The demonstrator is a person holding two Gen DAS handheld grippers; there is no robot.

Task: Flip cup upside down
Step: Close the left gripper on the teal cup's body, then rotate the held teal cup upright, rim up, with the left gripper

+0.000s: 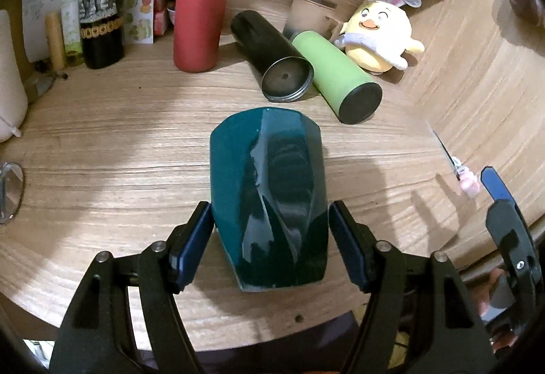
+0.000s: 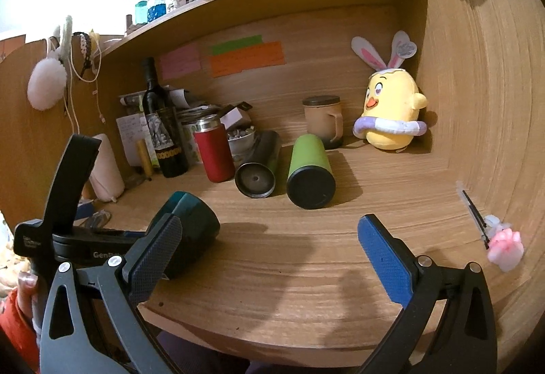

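**Teal cup on its side between our left pads**

We see the wooden desk [image 1: 102,142] spread under everything; on it the teal cup [image 1: 269,197] lies on its side near the front edge; our left gripper [image 1: 269,244] straddles it, its 2 pads flanking the cup's sides, though we cannot tell whether they press it; our right gripper [image 2: 269,258] hangs spread wide and empty just right of the cup; behind lie 2 tumblers, black [image 1: 269,57] and green [image 1: 333,74].

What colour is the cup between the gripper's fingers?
Dark teal, glossy. The cup shows best in the left wrist view, between the left gripper fingers.
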